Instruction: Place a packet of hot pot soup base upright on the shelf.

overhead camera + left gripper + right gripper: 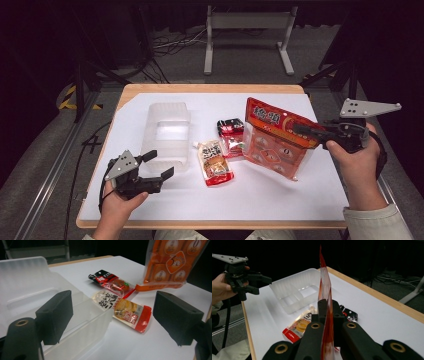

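Observation:
My right gripper (301, 129) is shut on the top edge of a large orange snack bag (274, 146), which hangs upright with its bottom near the white tabletop. In the right gripper view the bag's thin edge (324, 282) rises straight out of the pressed jaws of the right gripper (328, 312). My left gripper (161, 163) stands open at the near corner of a clear plastic container (150, 132), holding nothing. In the left gripper view its jaws are wide apart, with the left gripper (115, 315) facing the container's wall (30, 282) and a sauce pouch (122, 310).
A cream and red sauce pouch (215, 162) and a red and black packet (231, 134) lie flat between the container and the bag. The white sheet (260, 195) covers a wooden table. A metal stand's legs (247, 22) are on the floor beyond it.

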Available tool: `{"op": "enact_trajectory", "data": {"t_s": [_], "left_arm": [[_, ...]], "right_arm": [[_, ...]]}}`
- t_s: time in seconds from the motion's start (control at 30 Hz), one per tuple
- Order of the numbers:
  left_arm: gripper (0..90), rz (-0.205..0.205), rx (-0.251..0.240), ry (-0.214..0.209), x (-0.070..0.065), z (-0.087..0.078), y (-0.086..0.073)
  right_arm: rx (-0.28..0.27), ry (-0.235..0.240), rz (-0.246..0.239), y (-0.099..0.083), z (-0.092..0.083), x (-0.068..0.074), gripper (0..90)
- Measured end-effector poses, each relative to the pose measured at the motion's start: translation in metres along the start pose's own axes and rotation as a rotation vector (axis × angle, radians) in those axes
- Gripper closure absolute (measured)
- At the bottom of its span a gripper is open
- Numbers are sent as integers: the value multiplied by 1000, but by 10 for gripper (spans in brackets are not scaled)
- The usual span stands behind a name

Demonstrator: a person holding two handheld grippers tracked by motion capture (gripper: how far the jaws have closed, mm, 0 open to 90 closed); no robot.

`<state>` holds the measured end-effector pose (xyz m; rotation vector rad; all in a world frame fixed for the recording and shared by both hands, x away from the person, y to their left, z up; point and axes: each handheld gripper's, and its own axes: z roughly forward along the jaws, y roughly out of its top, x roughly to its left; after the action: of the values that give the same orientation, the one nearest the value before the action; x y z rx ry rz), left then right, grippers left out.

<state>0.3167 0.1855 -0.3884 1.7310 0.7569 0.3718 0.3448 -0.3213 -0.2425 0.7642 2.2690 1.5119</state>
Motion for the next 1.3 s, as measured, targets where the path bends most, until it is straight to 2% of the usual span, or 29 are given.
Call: {"op": "enact_trajectory", "data": {"t_s": [0.1,0.13,0.2,0.3,0.43,0.5,0.57,0.6,0.73,1.03,1.13,1.2,1.3], "left_arm": [[143,11,-9,-25,-4,5,6],[126,26,-8,-38,-4,7,7],[98,41,-7,-76,-5,11,10],[64,45,-12,-101,-5,16,14],[59,50,-17,-132,-6,24,18],[88,57,-21,-157,-7,28,21],[88,69,-27,-160,-8,31,23],[88,74,-35,-179,-10,35,26],[88,79,-53,-210,-13,45,32],[114,68,-80,-258,-15,62,40],[107,71,-82,-258,-14,65,41],[74,70,-104,-245,-13,68,42],[60,44,-127,-278,-13,71,43]], "right_arm": [[-8,8,-11,8,2,2,900],[-9,11,-17,11,3,3,900],[-10,14,-26,16,5,5,900],[-11,27,-43,25,9,9,900],[-15,51,-61,34,15,14,900],[-17,67,-71,38,19,17,900],[-20,87,-81,43,23,22,900],[-22,96,-86,45,25,24,900],[-26,124,-108,51,34,32,900],[-59,189,-165,61,52,47,900],[-66,208,-172,61,56,49,900],[-69,220,-177,61,60,51,900],[-67,231,-180,60,65,53,900]]}}
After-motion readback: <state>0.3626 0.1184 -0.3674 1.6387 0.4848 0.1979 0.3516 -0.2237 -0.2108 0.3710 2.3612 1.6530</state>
